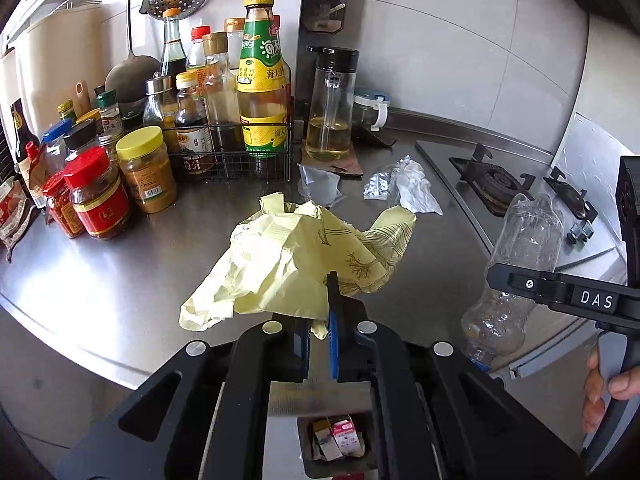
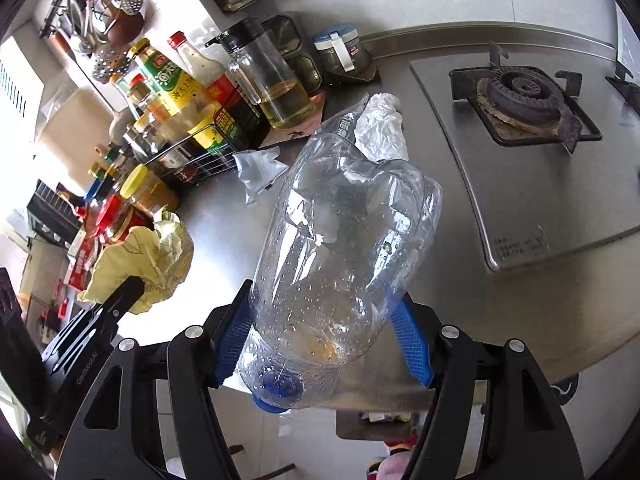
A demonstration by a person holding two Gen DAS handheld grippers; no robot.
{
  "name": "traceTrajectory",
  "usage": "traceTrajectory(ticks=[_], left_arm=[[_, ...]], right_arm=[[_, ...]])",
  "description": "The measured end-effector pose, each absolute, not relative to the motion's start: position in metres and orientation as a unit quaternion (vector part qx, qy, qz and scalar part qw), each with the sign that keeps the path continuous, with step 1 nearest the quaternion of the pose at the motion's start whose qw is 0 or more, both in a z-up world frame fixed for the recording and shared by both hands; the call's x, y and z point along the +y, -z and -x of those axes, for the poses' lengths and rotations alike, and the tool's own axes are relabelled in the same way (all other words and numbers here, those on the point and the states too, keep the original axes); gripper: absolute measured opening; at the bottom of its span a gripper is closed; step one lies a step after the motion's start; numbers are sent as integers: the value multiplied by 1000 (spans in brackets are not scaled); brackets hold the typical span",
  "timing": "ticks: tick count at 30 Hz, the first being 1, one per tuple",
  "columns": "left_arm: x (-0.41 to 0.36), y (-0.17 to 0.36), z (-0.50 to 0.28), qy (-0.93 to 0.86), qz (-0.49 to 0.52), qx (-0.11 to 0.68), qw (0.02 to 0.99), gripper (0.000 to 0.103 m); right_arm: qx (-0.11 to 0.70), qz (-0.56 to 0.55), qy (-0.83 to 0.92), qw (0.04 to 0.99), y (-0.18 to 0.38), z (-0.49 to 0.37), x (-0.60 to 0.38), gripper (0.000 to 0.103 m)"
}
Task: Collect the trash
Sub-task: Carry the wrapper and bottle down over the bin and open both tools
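My left gripper is shut on a crumpled pale yellow paper wrapper and holds it over the steel counter's front edge; the wrapper also shows in the right wrist view. My right gripper is shut on a crushed clear plastic bottle with a blue cap, cap end toward the camera. The bottle also shows at the right of the left wrist view. A clear crumpled plastic wrapper and a small grey-white pouch lie on the counter behind. A bin with trash sits below the counter edge.
Sauce jars and bottles in a wire rack crowd the back left. An oil dispenser stands against the wall. A gas hob takes the right side of the counter.
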State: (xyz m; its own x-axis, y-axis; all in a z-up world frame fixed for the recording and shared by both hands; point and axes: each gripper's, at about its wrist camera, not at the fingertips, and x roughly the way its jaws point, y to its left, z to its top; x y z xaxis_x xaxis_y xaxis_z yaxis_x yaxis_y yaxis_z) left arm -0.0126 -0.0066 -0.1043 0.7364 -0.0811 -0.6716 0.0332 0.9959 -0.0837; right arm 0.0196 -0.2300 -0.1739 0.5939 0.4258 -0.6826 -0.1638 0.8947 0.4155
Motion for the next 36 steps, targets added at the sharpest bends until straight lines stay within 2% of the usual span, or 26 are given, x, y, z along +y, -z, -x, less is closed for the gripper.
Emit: traceTrajectory(ticks=[7, 15, 29, 36], left_arm=[[-24, 120, 81, 51, 37, 380, 923, 6], [-41, 165, 138, 74, 42, 426, 901, 6], [-43, 322, 128, 67, 84, 550, 828, 6], [-48, 400, 111, 62, 94, 594, 797, 6]], right_arm=[[428, -151, -162, 876, 194, 43, -246, 67], [475, -144, -149, 856, 251, 88, -255, 67], [553, -60, -133, 820, 388, 66, -223, 67], [590, -58, -128, 795, 454, 34, -209, 67]])
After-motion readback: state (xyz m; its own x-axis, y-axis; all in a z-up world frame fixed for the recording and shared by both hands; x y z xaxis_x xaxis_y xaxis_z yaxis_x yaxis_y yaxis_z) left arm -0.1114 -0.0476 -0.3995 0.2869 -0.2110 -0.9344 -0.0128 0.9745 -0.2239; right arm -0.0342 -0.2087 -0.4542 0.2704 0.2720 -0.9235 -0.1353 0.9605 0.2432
